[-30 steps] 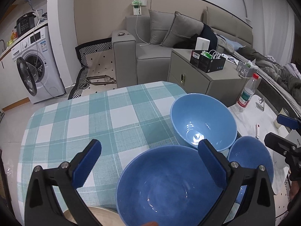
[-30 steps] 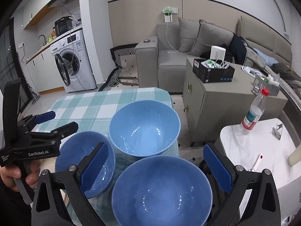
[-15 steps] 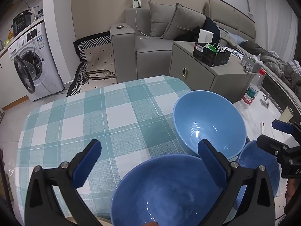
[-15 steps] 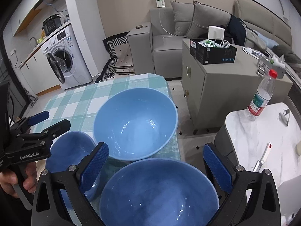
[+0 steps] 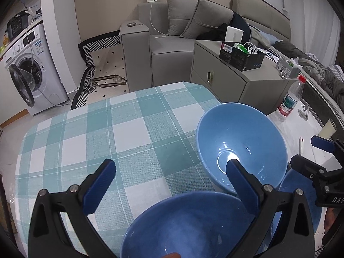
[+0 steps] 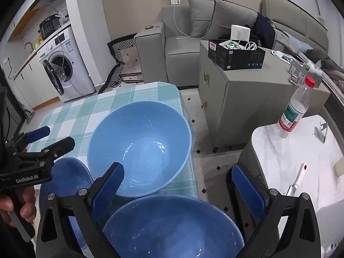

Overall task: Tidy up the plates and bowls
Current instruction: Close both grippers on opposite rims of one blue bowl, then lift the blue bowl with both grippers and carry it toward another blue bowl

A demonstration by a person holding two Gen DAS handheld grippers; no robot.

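Three blue bowls stand close together at the right end of a table with a teal checked cloth [image 5: 129, 133]. The largest, far bowl [image 5: 240, 148] [image 6: 139, 144] lies ahead of both grippers. My left gripper [image 5: 169, 167] [image 6: 57, 136] is open, its fingers wide apart above a near bowl [image 5: 189, 225] [image 6: 64, 182] without touching it. My right gripper [image 6: 176, 171] [image 5: 309, 153] is also open and hovers over the third bowl [image 6: 172, 228] [image 5: 301, 185]. A hand [image 6: 13, 206] holds the left gripper's handle.
The table's right edge drops to the floor just past the bowls. A white marble side table [image 6: 301, 150] with a water bottle [image 6: 294, 111] stands to the right. Behind it is a grey cabinet [image 6: 236, 99]. Further back are a sofa [image 5: 172, 43] and a washing machine [image 5: 32, 73].
Both grippers have moved forward toward the far bowl, so the near bowls sit lower in each view. Both stay open, and the bowls have not shifted on the cloth.
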